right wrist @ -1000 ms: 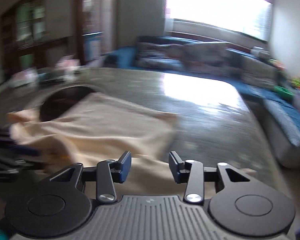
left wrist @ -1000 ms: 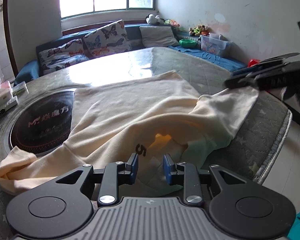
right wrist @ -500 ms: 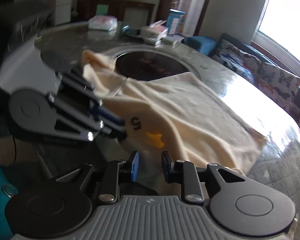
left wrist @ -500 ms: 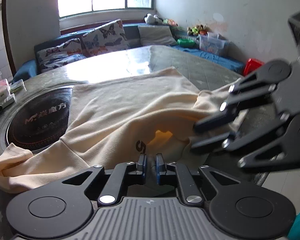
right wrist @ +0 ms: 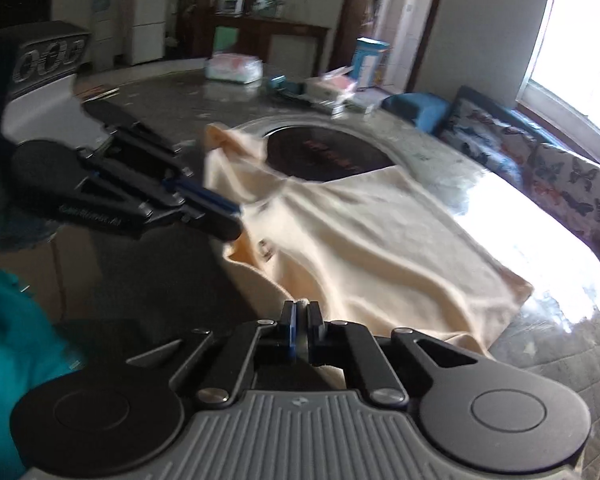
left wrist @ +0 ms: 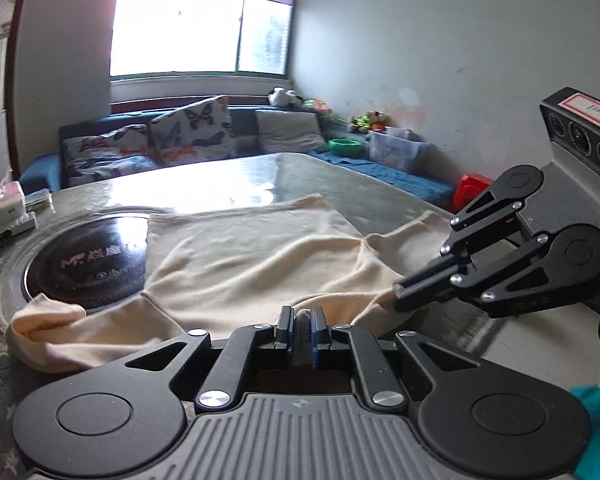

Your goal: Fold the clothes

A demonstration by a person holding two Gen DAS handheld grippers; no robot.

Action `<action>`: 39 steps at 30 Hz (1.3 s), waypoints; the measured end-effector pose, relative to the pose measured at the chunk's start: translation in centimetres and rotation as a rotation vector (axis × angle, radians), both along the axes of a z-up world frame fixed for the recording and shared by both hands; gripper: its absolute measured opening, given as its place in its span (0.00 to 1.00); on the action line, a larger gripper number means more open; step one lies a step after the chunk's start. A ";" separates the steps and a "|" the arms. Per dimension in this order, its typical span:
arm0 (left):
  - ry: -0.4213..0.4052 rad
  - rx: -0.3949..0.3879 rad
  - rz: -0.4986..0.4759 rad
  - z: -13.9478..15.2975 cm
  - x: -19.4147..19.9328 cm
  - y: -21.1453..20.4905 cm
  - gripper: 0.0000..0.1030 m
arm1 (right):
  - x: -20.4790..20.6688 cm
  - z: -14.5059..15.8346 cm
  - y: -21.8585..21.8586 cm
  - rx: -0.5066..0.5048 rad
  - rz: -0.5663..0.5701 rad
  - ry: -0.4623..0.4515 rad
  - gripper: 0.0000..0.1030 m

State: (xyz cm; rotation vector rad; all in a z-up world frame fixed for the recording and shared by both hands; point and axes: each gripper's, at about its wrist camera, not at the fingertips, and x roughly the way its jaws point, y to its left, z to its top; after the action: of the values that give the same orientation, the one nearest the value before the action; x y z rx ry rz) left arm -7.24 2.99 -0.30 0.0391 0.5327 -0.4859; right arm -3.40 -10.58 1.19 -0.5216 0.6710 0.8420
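Left gripper (left wrist: 301, 322) pinching shirt (left wrist: 256, 248), table (left wrist: 380, 196) (glossy)

Bare tabletop (left wrist: 236, 178) beyond — boxes (right wrist: 233, 69) far-side

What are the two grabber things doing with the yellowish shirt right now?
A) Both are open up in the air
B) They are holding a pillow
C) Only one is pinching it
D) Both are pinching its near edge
D: the left gripper and the right gripper each have their jaws closed on the shirt along its near edge.
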 end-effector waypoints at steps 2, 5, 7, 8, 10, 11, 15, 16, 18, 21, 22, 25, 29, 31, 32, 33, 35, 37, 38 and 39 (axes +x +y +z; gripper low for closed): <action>0.022 0.005 -0.023 -0.3 -0.2 0.3 0.09 | -0.6 -0.6 -0.1 -0.027 0.034 0.030 0.04; 0.037 0.009 -0.056 -0.1 -0.4 0.8 0.09 | -1.1 -1.7 -0.3 -0.068 0.065 0.075 0.04; 0.019 0.008 -0.080 0.6 -0.4 1.1 0.11 | -1.0 -1.8 -0.4 -0.079 0.099 0.129 0.04; 0.005 0.015 -0.078 0.9 -0.3 1.2 0.11 | -0.9 -1.7 -0.5 -0.074 0.106 0.136 0.05; -0.009 0.029 -0.051 1.3 0.6 1.2 0.11 | -0.5 -1.1 -0.8 -0.062 0.097 0.128 0.05; -0.006 0.033 -0.036 1.3 1.3 1.0 0.11 | -0.1 -0.7 -0.9 -0.052 0.082 0.109 0.05; 0.022 0.049 0.023 0.3 4.4 -0.3 0.11 | 2.4 -0.1 -1.4 -0.003 -0.032 0.058 0.07; 0.039 0.050 0.029 -0.1 5.1 -0.8 0.11 | 3.2 -0.3 -1.3 -0.008 -0.064 0.046 0.08; 0.068 0.052 0.021 -1.0 6.3 -1.8 0.11 | 4.8 -1.3 -1.0 -0.024 -0.115 0.029 0.09; 0.100 0.068 -0.008 -2.4 7.1 -3.3 0.11 | 5.9 -2.8 -1.2 -0.049 -0.165 0.031 0.11; 0.111 0.072 -0.025 -2.8 7.1 -3.6 0.11 | 6.1 -3.3 -1.3 -0.057 -0.178 0.036 0.11; 0.131 0.085 -0.078 -3.8 6.5 -4.5 0.11 | 5.9 -4.3 -1.9 -0.074 -0.204 0.048 0.12; 0.118 0.093 -0.119 -4.0 5.7 -5.0 0.13 | 4.0 -4.2 -3.3 -0.083 -0.213 0.069 0.15; 0.113 0.085 -0.124 -3.6 6.0 -5.1 0.13 | 3.2 -3.6 -3.8 -0.098 -0.202 0.083 0.16; 0.110 0.081 -0.126 -3.4 6.1 -5.1 0.13 | 3.1 -3.5 -3.9 -0.100 -0.195 0.092 0.16; 0.107 0.077 -0.129 -3.1 6.2 -5.2 0.13 | 3.4 -3.0 -3.8 -0.094 -0.191 0.095 0.16; 0.102 0.069 -0.134 -2.7 6.4 -5.3 0.13 | 3.9 -2.3 -3.8 -0.078 -0.190 0.093 0.16; 0.105 0.065 -0.142 -2.7 7.0 -5.9 0.14 | 5.2 -1.3 -3.8 -0.039 -0.222 0.068 0.16; 0.108 0.064 -0.146 -2.7 7.3 -6.4 0.14 | 6.2 -1.2 -3.8 -0.028 -0.246 0.061 0.17; 0.111 0.063 -0.151 -2.8 7.7 -6.8 0.14 | 7.3 -1.2 -3.7 -0.018 -0.271 0.055 0.17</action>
State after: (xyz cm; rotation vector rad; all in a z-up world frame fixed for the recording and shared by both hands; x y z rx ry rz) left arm 0.41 -3.81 -3.10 0.1139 0.6574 -0.6212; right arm 3.86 -14.31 0.01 -0.4133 0.7804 0.5979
